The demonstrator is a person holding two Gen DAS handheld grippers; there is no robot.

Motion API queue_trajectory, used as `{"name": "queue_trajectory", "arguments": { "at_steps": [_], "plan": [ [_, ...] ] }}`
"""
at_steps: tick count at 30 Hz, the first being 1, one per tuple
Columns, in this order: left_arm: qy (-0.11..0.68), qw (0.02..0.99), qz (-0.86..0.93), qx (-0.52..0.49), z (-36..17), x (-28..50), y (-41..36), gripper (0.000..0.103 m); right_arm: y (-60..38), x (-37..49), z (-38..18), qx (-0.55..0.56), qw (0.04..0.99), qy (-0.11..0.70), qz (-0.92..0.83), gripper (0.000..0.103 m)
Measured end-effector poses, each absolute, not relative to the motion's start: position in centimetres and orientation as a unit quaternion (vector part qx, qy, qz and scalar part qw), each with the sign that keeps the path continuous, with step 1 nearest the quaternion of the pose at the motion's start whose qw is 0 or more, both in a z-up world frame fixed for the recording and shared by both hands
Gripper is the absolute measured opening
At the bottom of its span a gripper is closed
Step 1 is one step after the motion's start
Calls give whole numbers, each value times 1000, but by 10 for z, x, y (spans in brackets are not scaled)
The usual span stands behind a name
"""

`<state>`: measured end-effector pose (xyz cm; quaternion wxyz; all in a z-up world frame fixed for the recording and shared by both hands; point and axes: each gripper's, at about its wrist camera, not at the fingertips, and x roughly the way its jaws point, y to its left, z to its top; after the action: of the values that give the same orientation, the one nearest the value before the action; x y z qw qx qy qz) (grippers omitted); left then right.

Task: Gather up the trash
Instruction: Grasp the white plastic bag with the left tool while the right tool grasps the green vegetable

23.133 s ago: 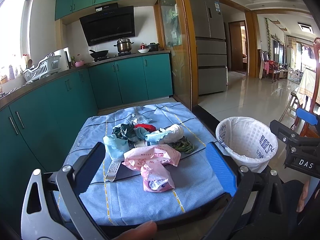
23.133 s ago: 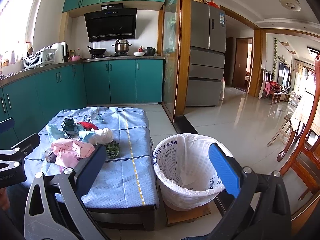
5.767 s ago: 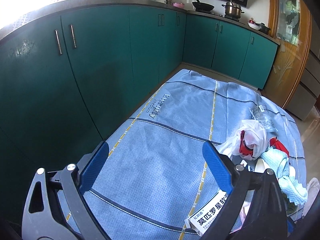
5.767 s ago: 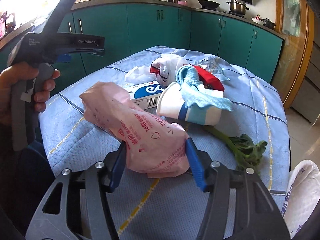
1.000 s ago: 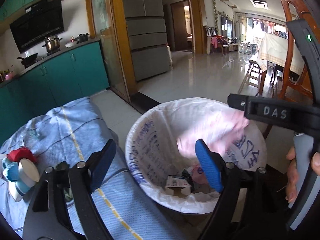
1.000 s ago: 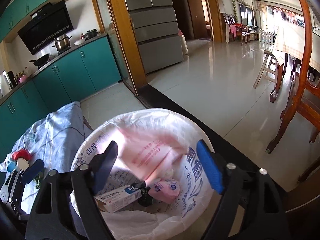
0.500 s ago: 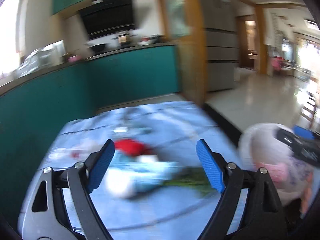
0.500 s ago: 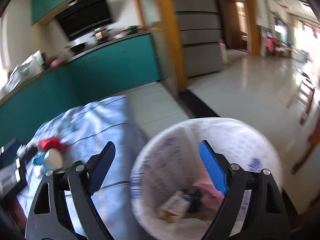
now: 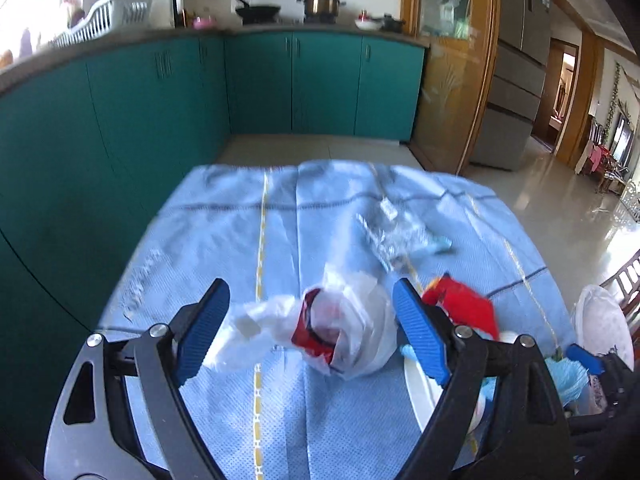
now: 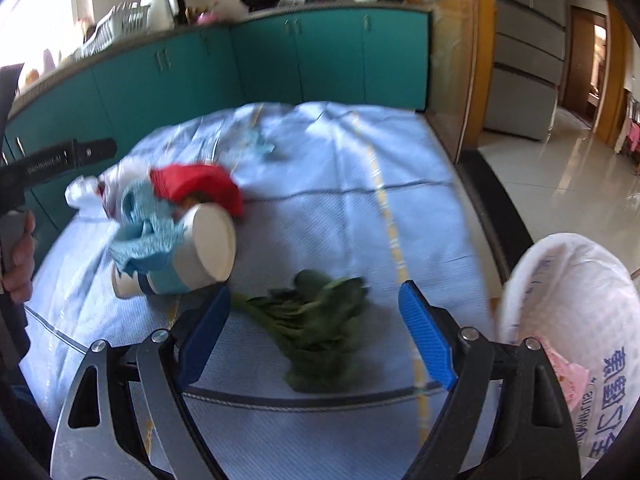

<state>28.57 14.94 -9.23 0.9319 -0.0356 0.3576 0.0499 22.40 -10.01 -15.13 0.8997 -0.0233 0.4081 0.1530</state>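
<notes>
My left gripper [image 9: 310,324] is open and empty, its blue pads either side of a crumpled white plastic bag [image 9: 352,332] with red inside, on the blue tablecloth [image 9: 240,240]. A red wrapper [image 9: 464,308] and clear plastic wrap [image 9: 396,232] lie to the right. My right gripper [image 10: 316,330] is open and empty over leafy greens [image 10: 316,320]. A white paper cup [image 10: 200,248] draped with light blue tissue [image 10: 144,232] lies on its side to the left, with the red wrapper [image 10: 196,184] behind it. The white-lined trash bin [image 10: 580,320] stands at the right and holds a pink wrapper [image 10: 564,372].
Teal kitchen cabinets [image 9: 160,112] run along the left and far side. The table's front edge [image 10: 320,400] is just below my right gripper. A wooden door frame [image 9: 480,80] and fridge [image 9: 520,64] stand at the back right. The left gripper's body [image 10: 52,160] shows at the left.
Both grippers have swung from the trash bin back over the table. The pink wrapper that my right gripper carried earlier now lies in the bin.
</notes>
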Motion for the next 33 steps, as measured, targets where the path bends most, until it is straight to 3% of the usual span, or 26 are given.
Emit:
{"name": "queue_trajectory", "arguments": {
  "at_steps": [4, 9, 11, 12, 14, 15, 16, 19, 23, 33],
  "plan": [
    [370, 928, 31, -37, -99, 287, 148, 84, -94, 223, -155, -16, 891, 418, 176, 82],
    [386, 920, -3, -61, -106, 293, 142, 90, -91, 217, -158, -32, 889, 424, 170, 49],
    [387, 920, 5, -54, -108, 294, 136, 90, -95, 213, -156, -21, 887, 425, 181, 41],
    [386, 921, 10, -48, -108, 295, 134, 88, -97, 210, -155, -16, 887, 423, 186, 37],
    [383, 923, 24, -32, -110, 296, 129, 74, -100, 207, -152, -12, 887, 420, 192, 32],
    [385, 922, 26, -28, -111, 297, 129, 62, -101, 205, -150, -11, 887, 417, 196, 30],
    [387, 921, 29, -27, -112, 297, 128, 48, -103, 203, -149, -10, 888, 415, 197, 29],
    [384, 922, 31, -32, -112, 293, 131, 30, -110, 199, -144, 0, 889, 409, 206, 28],
    [366, 929, 38, -30, -103, 276, 135, 25, -120, 193, -133, 15, 889, 395, 232, 28],
    [356, 934, 38, -14, -93, 223, 141, 24, -126, 196, -137, 3, 895, 401, 197, 28]
  ]
}}
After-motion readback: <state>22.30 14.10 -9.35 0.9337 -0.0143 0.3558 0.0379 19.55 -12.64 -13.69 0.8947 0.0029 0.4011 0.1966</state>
